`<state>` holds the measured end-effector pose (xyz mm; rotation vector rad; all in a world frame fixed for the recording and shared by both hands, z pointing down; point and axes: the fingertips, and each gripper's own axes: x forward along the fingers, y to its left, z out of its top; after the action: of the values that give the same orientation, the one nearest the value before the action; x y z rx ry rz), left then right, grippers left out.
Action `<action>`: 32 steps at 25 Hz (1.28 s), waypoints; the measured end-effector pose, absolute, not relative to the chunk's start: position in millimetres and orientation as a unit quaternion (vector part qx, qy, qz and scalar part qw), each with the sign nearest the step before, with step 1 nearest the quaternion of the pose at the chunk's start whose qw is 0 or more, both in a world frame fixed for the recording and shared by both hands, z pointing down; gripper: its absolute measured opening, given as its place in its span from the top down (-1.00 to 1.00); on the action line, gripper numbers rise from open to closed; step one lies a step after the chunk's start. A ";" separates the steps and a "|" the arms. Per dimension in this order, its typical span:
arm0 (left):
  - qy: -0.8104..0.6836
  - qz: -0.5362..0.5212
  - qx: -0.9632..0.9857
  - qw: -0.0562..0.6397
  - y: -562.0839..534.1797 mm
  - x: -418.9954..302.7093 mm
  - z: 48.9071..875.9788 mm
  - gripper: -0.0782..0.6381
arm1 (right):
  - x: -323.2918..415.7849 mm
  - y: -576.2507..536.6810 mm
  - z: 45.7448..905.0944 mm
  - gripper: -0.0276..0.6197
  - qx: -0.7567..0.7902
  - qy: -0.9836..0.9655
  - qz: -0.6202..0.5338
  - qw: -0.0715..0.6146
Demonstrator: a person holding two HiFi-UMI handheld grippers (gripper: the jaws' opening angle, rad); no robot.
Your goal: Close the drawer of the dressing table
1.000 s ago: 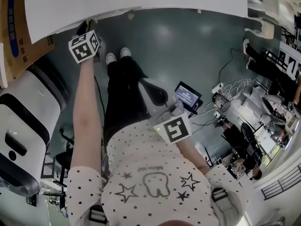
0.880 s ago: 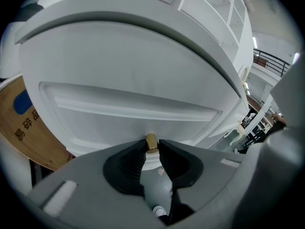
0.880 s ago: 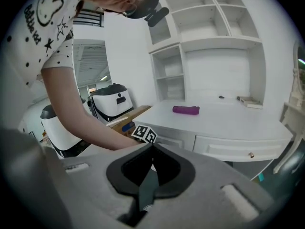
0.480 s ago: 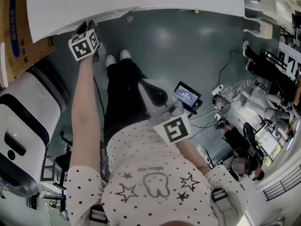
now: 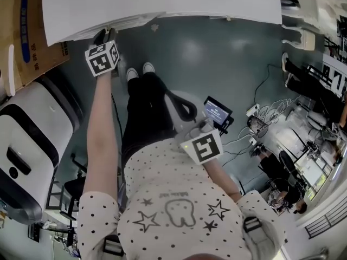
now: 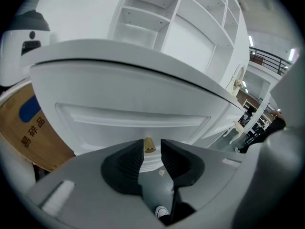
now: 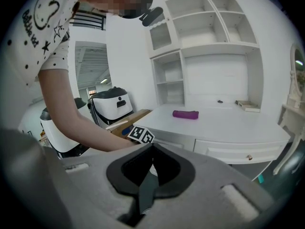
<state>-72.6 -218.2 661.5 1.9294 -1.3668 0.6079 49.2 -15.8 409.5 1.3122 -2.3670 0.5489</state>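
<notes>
Against the front of the white dressing table (image 7: 224, 128), the left gripper (image 6: 152, 143) is held up to the white panelled drawer front (image 6: 133, 120). This front is seen just beneath the overhanging worktop (image 6: 119, 56), with only a thin dark seam between them. The drawer's long axis is laid from left to right across the left gripper view, parallel to the worktop's edge, and its face is turned outward toward the person. A small brass knob (image 6: 149, 147) low on the middle of the front is pointed straight back at the gripper. It is framed between the black jaws, which have just been opening and are parted, with a sliver of gap left on either side of it. The right gripper (image 7: 151, 149) is held back near the person's polka-dot shirt (image 5: 179, 210), its jaws drawn together on nothing. A purple cylindrical object (image 7: 185, 114) is seen lying on the worktop, well apart from the drawer.
</notes>
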 end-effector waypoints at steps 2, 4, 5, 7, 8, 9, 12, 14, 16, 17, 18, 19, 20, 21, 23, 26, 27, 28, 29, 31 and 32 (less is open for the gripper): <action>-0.528 0.230 0.746 0.334 -211.3 -72.9 652.1 0.51 | 49.4 -14.9 406.4 0.93 0.468 -0.841 0.195 0.187; -0.532 0.222 0.750 0.325 -209.2 -73.5 639.7 0.61 | 49.4 -16.4 402.8 0.93 0.467 -0.844 0.188 0.185; -0.534 0.217 0.753 0.319 -210.4 -73.7 633.3 0.63 | 49.5 -18.0 401.6 0.93 0.466 -0.846 0.183 0.184; -0.537 0.212 0.756 0.309 -211.0 -73.0 623.0 0.74 | 49.4 -19.8 399.3 0.93 0.464 -0.848 0.179 0.181; -0.539 0.210 0.756 0.307 -209.4 -72.7 618.8 0.79 | 49.0 -19.7 397.7 0.93 0.464 -0.849 0.178 0.180; -0.540 0.207 0.757 0.304 -207.8 -72.6 614.1 0.79 | 48.3 -19.4 395.8 0.93 0.463 -0.850 0.178 0.178; -0.542 0.194 0.766 0.285 -207.7 -72.9 591.7 0.79 | 47.0 -20.3 390.7 0.93 0.460 -0.855 0.169 0.171; -0.544 0.183 0.773 0.270 -206.6 -71.4 571.3 0.79 | 48.4 -18.5 389.5 0.93 0.459 -0.856 0.167 0.171; -0.545 0.172 0.780 0.255 -204.9 -68.9 550.3 0.79 | 49.3 -16.8 388.7 0.93 0.457 -0.857 0.168 0.172; -0.545 0.170 0.784 0.246 -204.5 -67.5 540.9 0.79 | 48.7 -17.0 387.9 0.93 0.455 -0.858 0.167 0.171; -0.543 0.171 0.788 0.235 -204.0 -66.3 532.8 0.79 | 47.7 -17.3 387.3 0.93 0.453 -0.859 0.165 0.170; -0.542 0.175 0.791 0.224 -203.0 -65.5 526.1 0.79 | 46.6 -17.6 387.0 0.93 0.451 -0.861 0.164 0.169; -0.540 0.177 0.794 0.216 -202.0 -64.9 520.3 0.79 | 45.8 -17.8 387.2 0.93 0.450 -0.862 0.163 0.166; -0.540 0.178 0.795 0.211 -201.0 -64.3 514.5 0.79 | 45.7 -18.3 387.4 0.93 0.449 -0.863 0.164 0.162; -0.541 0.178 0.796 0.205 -197.4 -63.0 502.5 0.79 | 48.7 -19.7 387.4 0.93 0.454 -0.862 0.175 0.143; -0.540 0.180 0.800 0.191 -186.7 -59.2 484.3 0.79 | 54.0 -23.8 383.4 0.93 0.463 -0.856 0.202 0.106; -0.540 0.177 0.802 0.186 -183.4 -58.3 477.1 0.79 | 55.1 -25.8 381.4 0.93 0.465 -0.856 0.204 0.099; -0.541 0.171 0.803 0.183 -179.9 -57.7 469.2 0.79 | 56.2 -27.5 379.3 0.93 0.467 -0.855 0.204 0.094; -0.542 0.164 0.804 0.181 -176.0 -56.7 461.0 0.79 | 57.6 -28.8 377.3 0.93 0.469 -0.855 0.203 0.091; -0.544 0.149 0.807 0.175 -167.5 -53.3 443.7 0.79 | 60.7 -30.9 373.5 0.93 0.472 -0.855 0.197 0.089; -0.545 0.142 0.809 0.170 -163.5 -51.5 434.9 0.79 | 61.6 -31.9 371.7 0.93 0.472 -0.856 0.192 0.090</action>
<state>-51.5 -163.5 434.9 2.2979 -1.5475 0.4048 61.6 -31.9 371.7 1.4045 -2.5446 0.5696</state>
